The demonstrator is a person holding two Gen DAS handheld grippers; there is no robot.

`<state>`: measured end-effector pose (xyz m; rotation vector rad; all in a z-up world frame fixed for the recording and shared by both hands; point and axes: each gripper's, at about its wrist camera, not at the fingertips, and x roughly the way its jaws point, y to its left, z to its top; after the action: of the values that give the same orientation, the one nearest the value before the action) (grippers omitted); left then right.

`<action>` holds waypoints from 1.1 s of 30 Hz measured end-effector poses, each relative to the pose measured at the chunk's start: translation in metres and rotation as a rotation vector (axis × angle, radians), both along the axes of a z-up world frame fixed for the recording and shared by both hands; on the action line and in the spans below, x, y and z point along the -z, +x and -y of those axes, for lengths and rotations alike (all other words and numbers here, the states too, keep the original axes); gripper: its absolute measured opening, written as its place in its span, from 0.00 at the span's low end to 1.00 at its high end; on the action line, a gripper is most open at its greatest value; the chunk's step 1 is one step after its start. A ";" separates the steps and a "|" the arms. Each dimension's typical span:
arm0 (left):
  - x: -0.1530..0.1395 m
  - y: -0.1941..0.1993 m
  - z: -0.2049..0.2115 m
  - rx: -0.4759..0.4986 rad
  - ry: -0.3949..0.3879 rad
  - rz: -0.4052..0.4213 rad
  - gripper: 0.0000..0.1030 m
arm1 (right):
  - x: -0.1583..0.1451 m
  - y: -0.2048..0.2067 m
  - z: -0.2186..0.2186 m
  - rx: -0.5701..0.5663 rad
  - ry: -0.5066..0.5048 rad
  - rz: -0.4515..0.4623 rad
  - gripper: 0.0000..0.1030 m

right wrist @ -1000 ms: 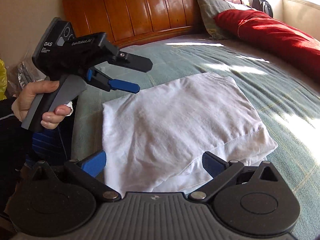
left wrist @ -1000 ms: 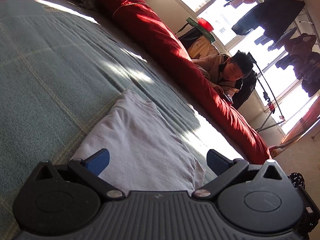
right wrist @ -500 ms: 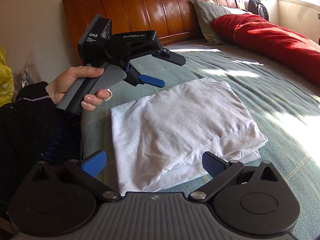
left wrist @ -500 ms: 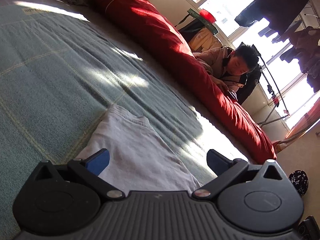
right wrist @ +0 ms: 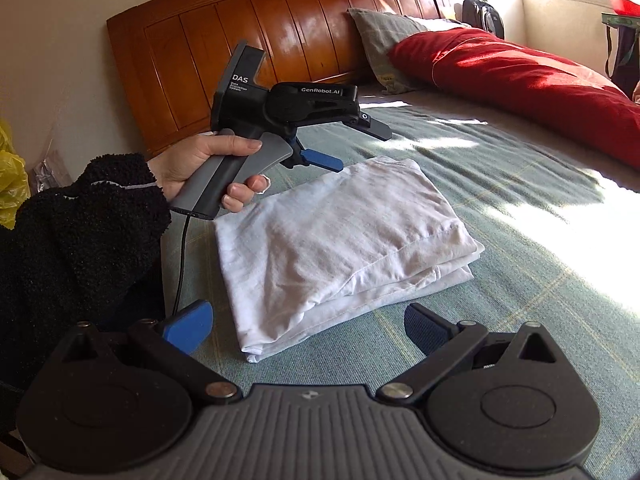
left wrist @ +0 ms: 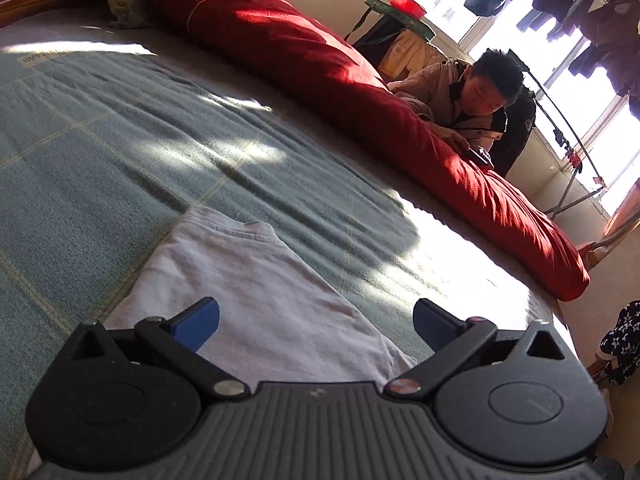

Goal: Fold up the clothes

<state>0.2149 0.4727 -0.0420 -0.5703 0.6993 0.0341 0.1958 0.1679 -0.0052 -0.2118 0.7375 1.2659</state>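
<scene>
A white garment [right wrist: 340,240] lies folded into a neat rectangle on the green checked bedspread [right wrist: 500,200]. My right gripper [right wrist: 308,322] hovers open just in front of its near edge, nothing between the blue pads. In the right wrist view my left gripper [right wrist: 352,148] is held in a hand above the garment's far left corner, open and empty. The left wrist view shows that gripper [left wrist: 316,320] open over the same white garment [left wrist: 256,292], looking across the bedspread [left wrist: 120,152].
A long red duvet roll [left wrist: 360,100] lies along the bed's far side, and a person [left wrist: 472,96] leans on it by the window. A wooden headboard [right wrist: 260,36] and grey pillow [right wrist: 384,44] stand behind. A black fleece sleeve [right wrist: 72,232] fills the left.
Both grippers have drawn back and up from the folded garment. The left one has risen and swung toward the headboard; the garment lies still.
</scene>
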 end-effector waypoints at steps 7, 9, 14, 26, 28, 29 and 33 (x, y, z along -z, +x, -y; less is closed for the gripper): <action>0.002 -0.046 0.087 0.121 0.255 -0.065 0.99 | 0.007 -0.004 0.015 0.096 -0.088 -0.083 1.00; 0.011 -0.049 0.095 0.130 0.238 -0.090 0.99 | 0.008 -0.005 0.021 0.111 -0.086 -0.124 1.00; 0.028 -0.054 0.100 0.101 0.232 -0.076 0.99 | 0.010 -0.010 0.032 0.134 -0.085 -0.153 1.00; 0.036 -0.073 0.104 0.108 0.244 0.019 0.99 | 0.018 -0.002 0.042 0.169 -0.074 -0.197 1.00; 0.027 -0.073 0.103 0.070 0.217 -0.020 1.00 | 0.014 -0.005 0.045 0.164 -0.066 -0.188 1.00; 0.022 -0.076 0.106 0.044 0.218 -0.032 0.99 | 0.011 -0.007 0.047 0.163 -0.060 -0.182 1.00; -0.002 -0.105 0.131 0.014 0.310 0.039 1.00 | 0.000 -0.015 0.060 0.172 -0.034 -0.160 1.00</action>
<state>0.1099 0.3416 -0.0404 -0.2683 0.6449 0.1161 0.1809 0.1083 -0.0052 -0.0730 0.8959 1.1152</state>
